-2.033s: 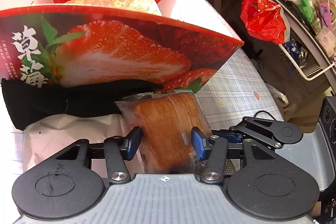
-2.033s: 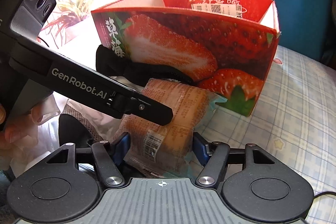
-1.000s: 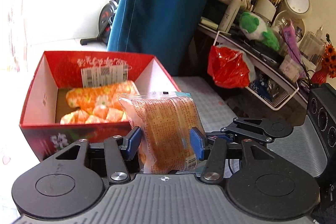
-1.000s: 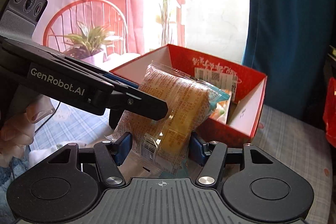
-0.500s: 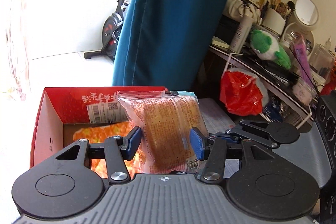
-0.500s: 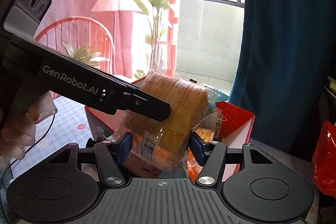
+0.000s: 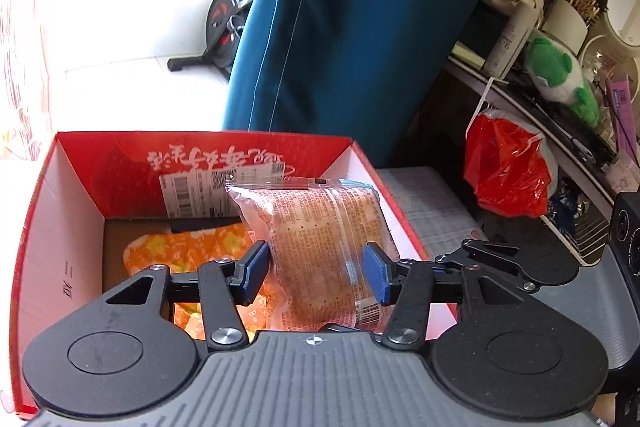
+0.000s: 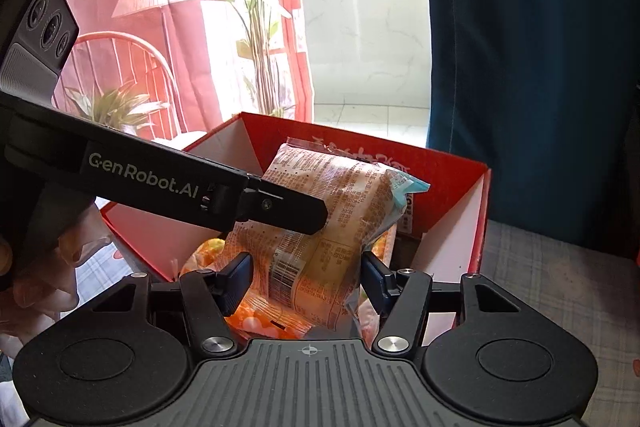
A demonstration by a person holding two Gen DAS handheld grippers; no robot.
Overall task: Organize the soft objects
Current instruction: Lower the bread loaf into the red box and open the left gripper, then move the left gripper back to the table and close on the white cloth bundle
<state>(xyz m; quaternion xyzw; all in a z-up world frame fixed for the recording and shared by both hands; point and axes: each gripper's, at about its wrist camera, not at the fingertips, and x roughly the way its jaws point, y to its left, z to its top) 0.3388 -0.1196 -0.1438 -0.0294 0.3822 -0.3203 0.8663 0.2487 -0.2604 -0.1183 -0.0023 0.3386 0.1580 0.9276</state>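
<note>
In your left wrist view, your left gripper point(image 7: 316, 273) pinched the wrapped bread packet point(image 7: 320, 247) upright over the open red strawberry box point(image 7: 60, 227), where orange floral packets point(image 7: 176, 247) lay. In your right wrist view, your right gripper point(image 8: 306, 277) also flanked the packet point(image 8: 320, 227); I could not tell whether it pressed.

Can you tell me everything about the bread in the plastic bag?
The bread packet is a soft golden-brown loaf sealed in a clear crinkly wrapper with tiny printed text, a barcode near the bottom and a blue-tinted sealed top edge. It stands roughly upright, leaning slightly, held in the air over the open red strawberry box. The left gripper and right gripper both squeeze its sides. Orange flowery packets lie in the box beneath it.
</note>
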